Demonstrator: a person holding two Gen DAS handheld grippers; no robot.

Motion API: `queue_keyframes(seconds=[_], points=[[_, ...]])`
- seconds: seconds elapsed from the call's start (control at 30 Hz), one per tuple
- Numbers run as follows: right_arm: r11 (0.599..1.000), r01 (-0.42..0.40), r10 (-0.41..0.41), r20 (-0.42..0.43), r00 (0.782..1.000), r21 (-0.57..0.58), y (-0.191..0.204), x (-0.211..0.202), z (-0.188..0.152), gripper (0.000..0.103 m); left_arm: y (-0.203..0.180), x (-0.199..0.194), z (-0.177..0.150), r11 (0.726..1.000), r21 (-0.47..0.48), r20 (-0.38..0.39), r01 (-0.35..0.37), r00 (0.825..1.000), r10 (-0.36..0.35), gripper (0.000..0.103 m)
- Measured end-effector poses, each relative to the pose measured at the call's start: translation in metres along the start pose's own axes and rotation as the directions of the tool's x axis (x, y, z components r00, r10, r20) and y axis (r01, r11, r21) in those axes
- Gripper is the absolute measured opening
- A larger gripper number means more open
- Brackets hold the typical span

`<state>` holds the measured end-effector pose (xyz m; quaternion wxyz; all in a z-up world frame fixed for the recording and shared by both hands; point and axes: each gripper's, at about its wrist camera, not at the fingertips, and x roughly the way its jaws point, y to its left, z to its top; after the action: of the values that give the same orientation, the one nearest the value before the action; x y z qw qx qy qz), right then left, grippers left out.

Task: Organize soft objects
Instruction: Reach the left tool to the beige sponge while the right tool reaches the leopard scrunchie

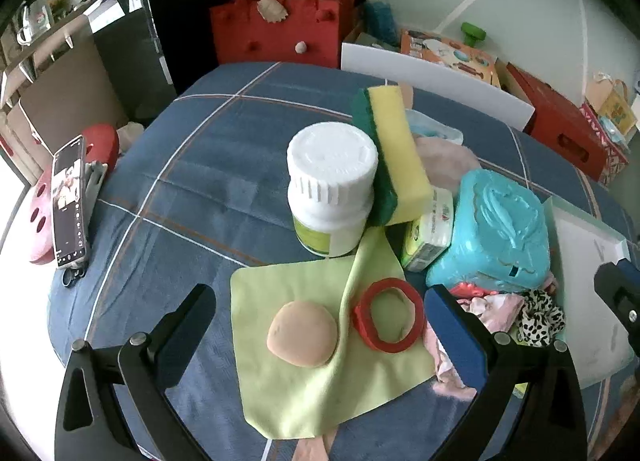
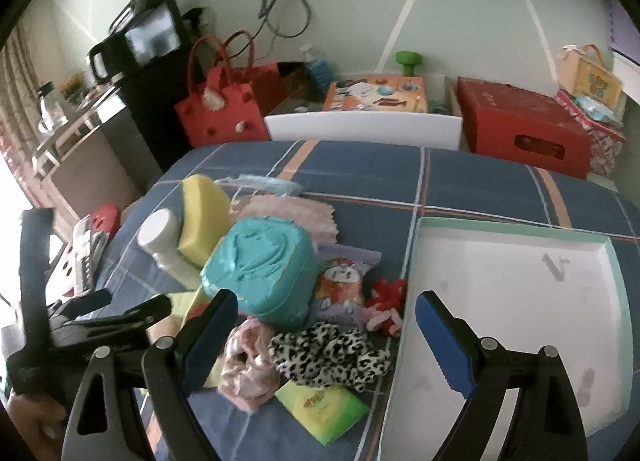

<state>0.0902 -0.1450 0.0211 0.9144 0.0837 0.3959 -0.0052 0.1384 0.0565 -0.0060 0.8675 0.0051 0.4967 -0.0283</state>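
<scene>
My left gripper (image 1: 320, 325) is open above a light green cloth (image 1: 304, 373) that carries a peach makeup puff (image 1: 302, 333) and a red ring (image 1: 390, 315). A yellow and green sponge (image 1: 394, 153) leans on a white-capped bottle (image 1: 332, 189). My right gripper (image 2: 326, 335) is open over a leopard scrunchie (image 2: 328, 355) and a pink scrunchie (image 2: 246, 365), next to a white tray (image 2: 520, 301). A red and pink scrunchie (image 2: 386, 301) lies by the tray's left wall. The sponge (image 2: 202, 213) also shows in the right wrist view.
A teal plastic box (image 1: 492, 229) (image 2: 260, 269) stands mid-table with a tissue pack (image 1: 428, 233), a snack packet (image 2: 344, 281) and a green sachet (image 2: 320, 409) around it. A phone (image 1: 70, 201) stands at the left edge. A red bag (image 1: 280, 29) and a red box (image 2: 520, 133) sit behind the table.
</scene>
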Motion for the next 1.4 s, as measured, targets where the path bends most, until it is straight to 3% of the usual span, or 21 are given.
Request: queue_keyframes(seconds=[0.1,0.2,0.23,0.3,0.4,0.53,0.7,0.9,1.03,1.33,1.4], points=[[0.998,-0.016,0.016,0.002,1.0,0.06,-0.008,0.001,-0.002,0.092,0.008,0.002,-0.001,0.999,-0.036,-0.01,0.026,1.0,-0.026,0.103],[0.986,-0.1,0.104,-0.025,0.994,0.136,-0.019,0.008,-0.006,0.093,0.015,0.006,-0.002,0.998,-0.06,-0.023,0.029,0.999,-0.031,0.103],[0.988,-0.077,0.083,-0.037,0.996,0.131,-0.019,0.01,-0.008,0.092,0.017,0.007,-0.003,0.998,-0.066,-0.028,0.025,0.999,-0.027,0.103],[0.996,0.08,-0.078,-0.034,0.996,0.038,-0.009,0.012,-0.009,0.092,0.019,0.01,-0.004,0.997,-0.075,-0.038,0.02,0.999,-0.023,0.103],[0.967,0.249,-0.25,-0.014,0.968,-0.052,0.002,0.014,-0.011,0.092,0.021,0.011,-0.004,0.996,-0.087,-0.041,0.03,0.999,-0.034,0.103],[0.974,0.227,-0.227,-0.013,0.974,-0.018,-0.001,0.011,-0.014,0.093,0.02,0.011,-0.004,0.996,-0.084,-0.038,0.04,0.998,-0.043,0.103],[0.952,0.302,-0.304,-0.025,0.952,-0.056,0.0,0.014,-0.022,0.092,0.022,0.017,-0.005,0.995,-0.089,-0.054,0.039,0.998,-0.044,0.103],[0.965,0.218,-0.229,-0.069,0.971,-0.142,0.018,0.021,-0.037,0.092,0.027,0.025,-0.006,0.992,-0.11,-0.081,0.065,0.994,-0.074,0.103],[0.963,0.196,-0.216,-0.095,0.972,-0.186,0.03,0.029,-0.045,0.09,0.032,0.037,-0.008,0.991,-0.12,-0.116,0.05,0.991,-0.064,0.103],[0.958,0.175,-0.214,-0.16,0.964,-0.229,0.04,0.047,-0.058,0.063,0.035,0.054,-0.014,0.989,-0.137,-0.161,0.063,0.983,-0.085,0.101],[0.959,0.173,-0.213,-0.166,0.963,-0.225,0.039,0.048,-0.06,0.057,0.036,0.057,-0.014,0.988,-0.142,-0.164,0.061,0.983,-0.085,0.096]])
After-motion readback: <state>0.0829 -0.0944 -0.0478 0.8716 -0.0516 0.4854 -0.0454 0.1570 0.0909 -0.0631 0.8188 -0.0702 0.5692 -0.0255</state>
